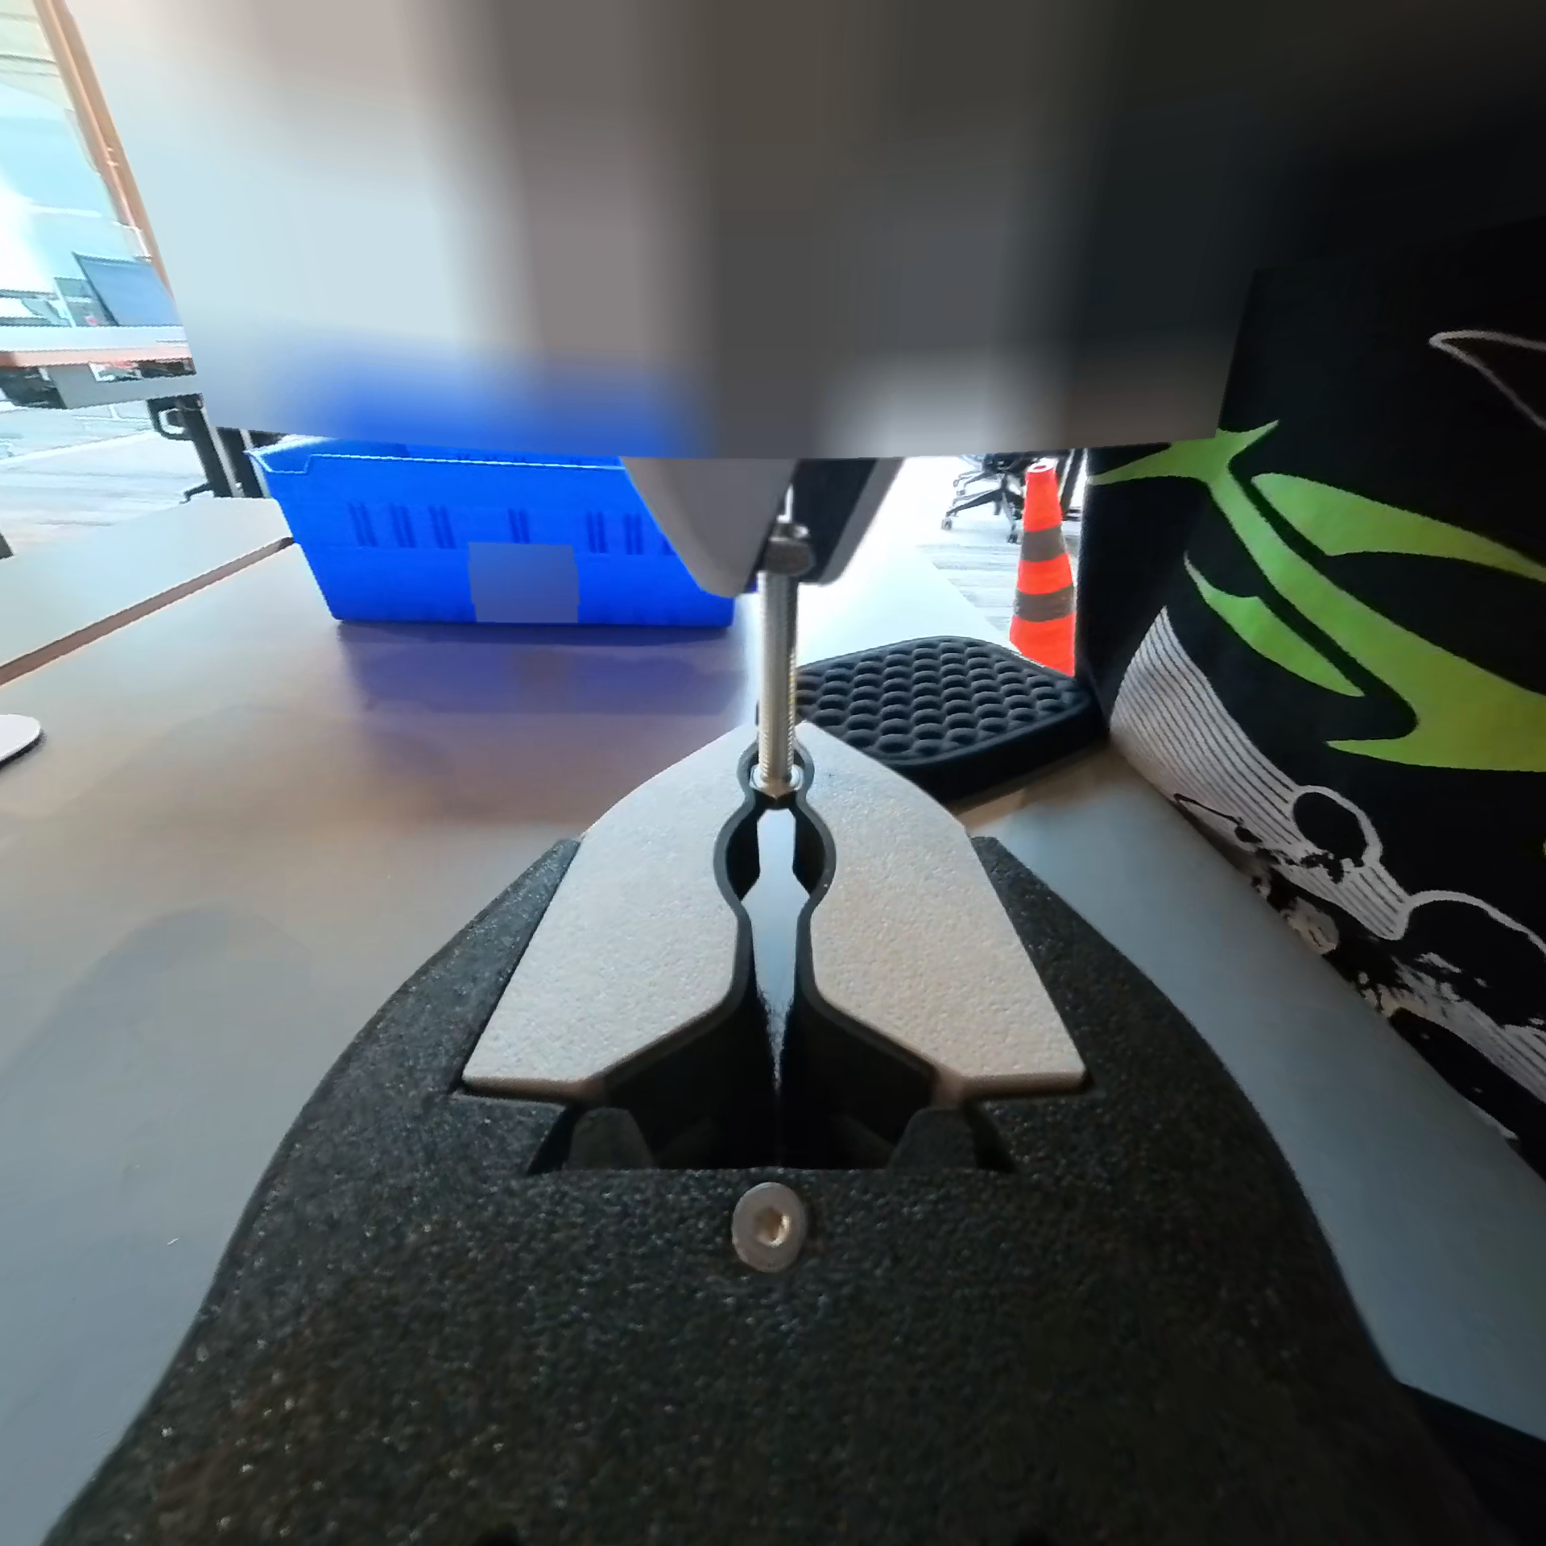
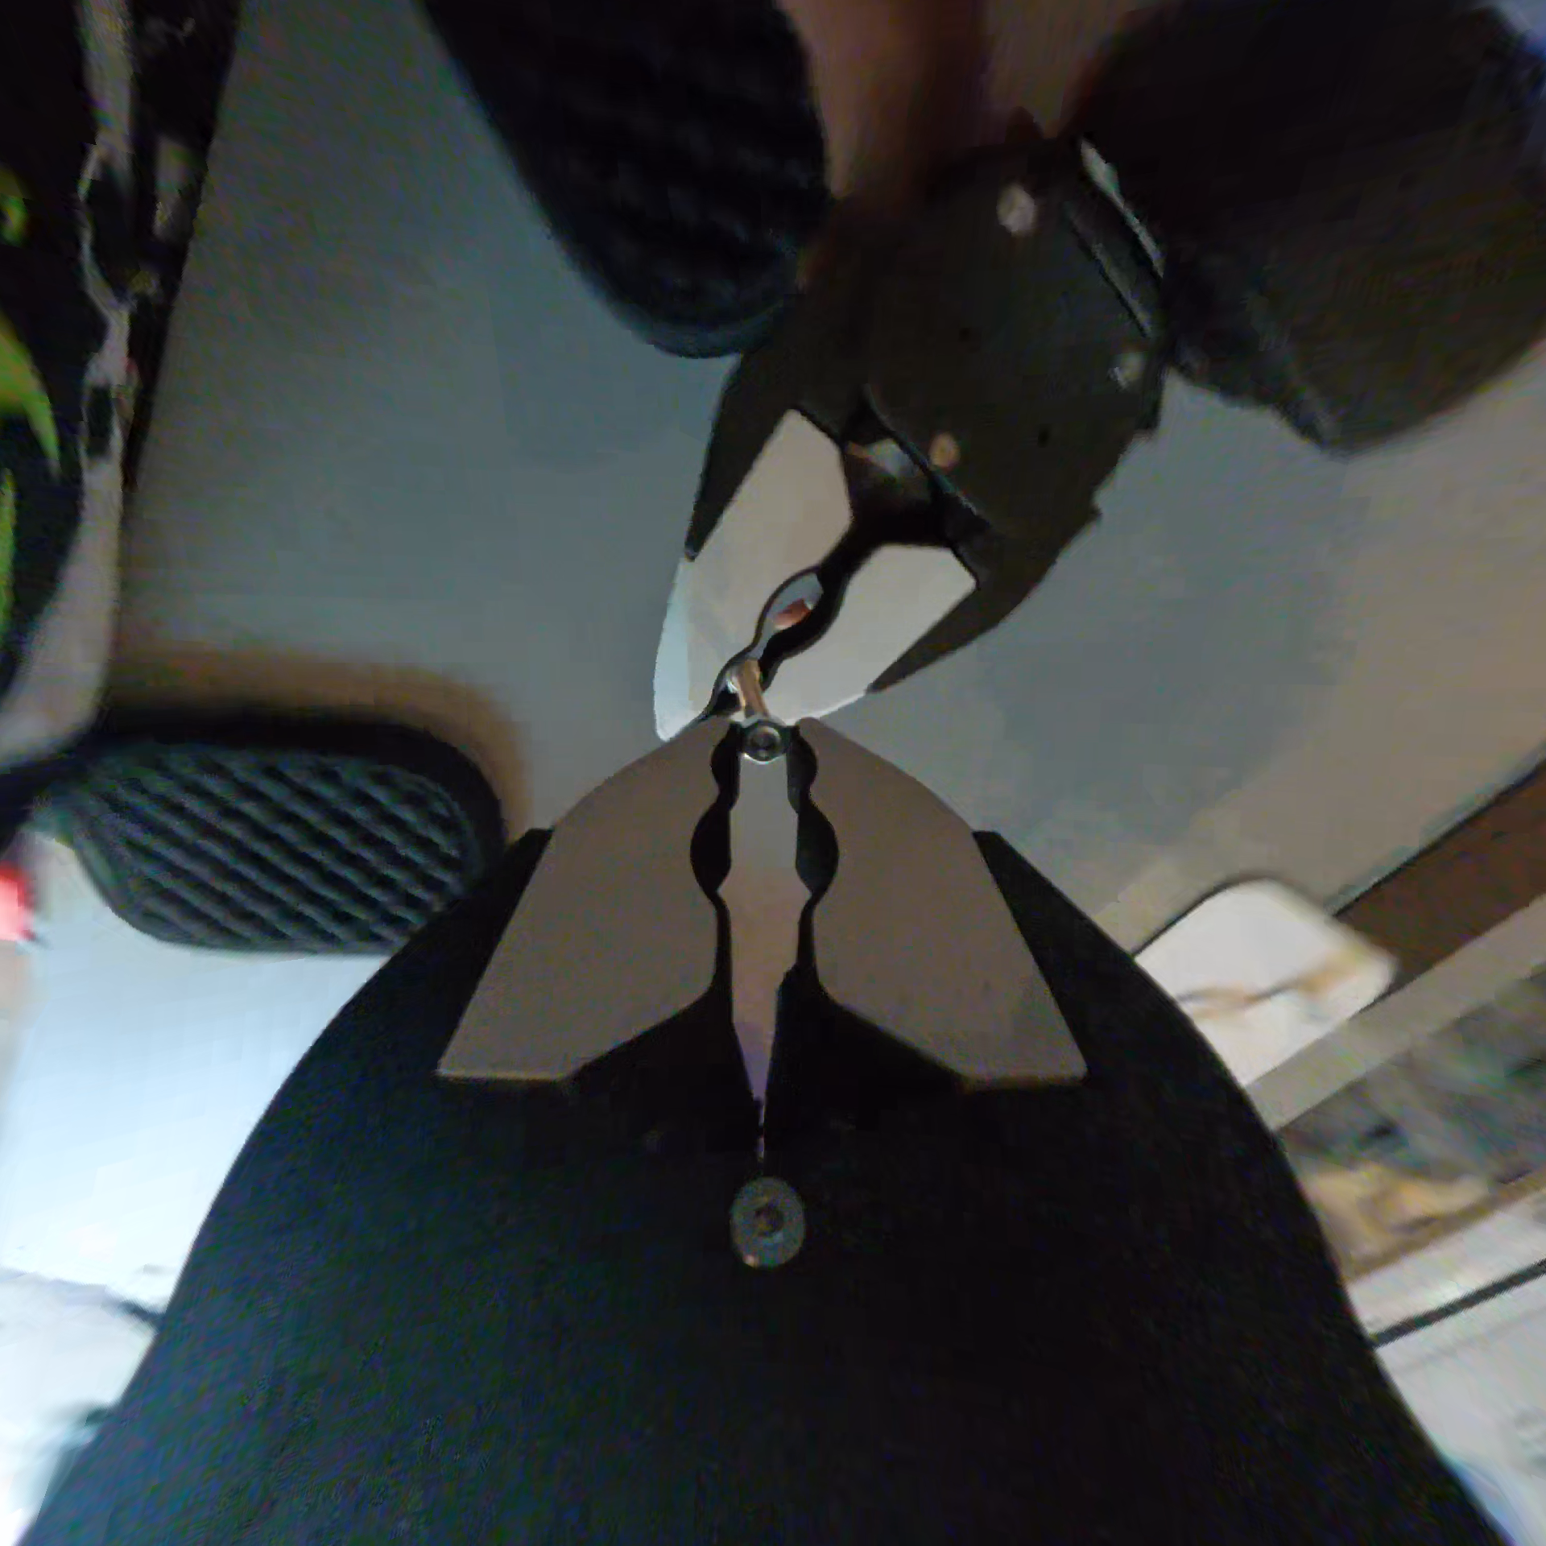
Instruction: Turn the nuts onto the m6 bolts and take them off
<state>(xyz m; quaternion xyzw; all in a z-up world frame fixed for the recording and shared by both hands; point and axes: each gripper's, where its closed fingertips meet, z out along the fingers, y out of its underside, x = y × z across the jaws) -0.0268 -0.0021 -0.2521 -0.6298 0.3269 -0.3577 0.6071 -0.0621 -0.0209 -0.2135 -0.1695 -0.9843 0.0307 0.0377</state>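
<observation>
In the left wrist view my left gripper (image 1: 776, 774) is shut on a silver hex nut (image 1: 778, 782), which sits in the notch at its fingertips. A threaded silver bolt (image 1: 778, 661) stands upright out of the nut. My right gripper (image 1: 786, 552) comes down from above and grips the bolt's head. In the right wrist view my right gripper (image 2: 763, 740) looks straight down, and its tips pinch the round bolt head (image 2: 763, 744). The left gripper (image 2: 740, 682) lies just beyond it and holds the lower end of the bolt. Both are held above the grey table (image 1: 376, 795).
A blue plastic bin (image 1: 502, 544) stands at the back of the table. A black honeycomb mat (image 1: 945, 703) lies behind the bolt. An orange cone (image 1: 1041, 577) stands farther off. A person in a black, green-patterned shirt (image 1: 1355, 636) is at the right. A second black mat (image 2: 276, 845) lies below. My right fingertips sit around 6 cm from my left ones.
</observation>
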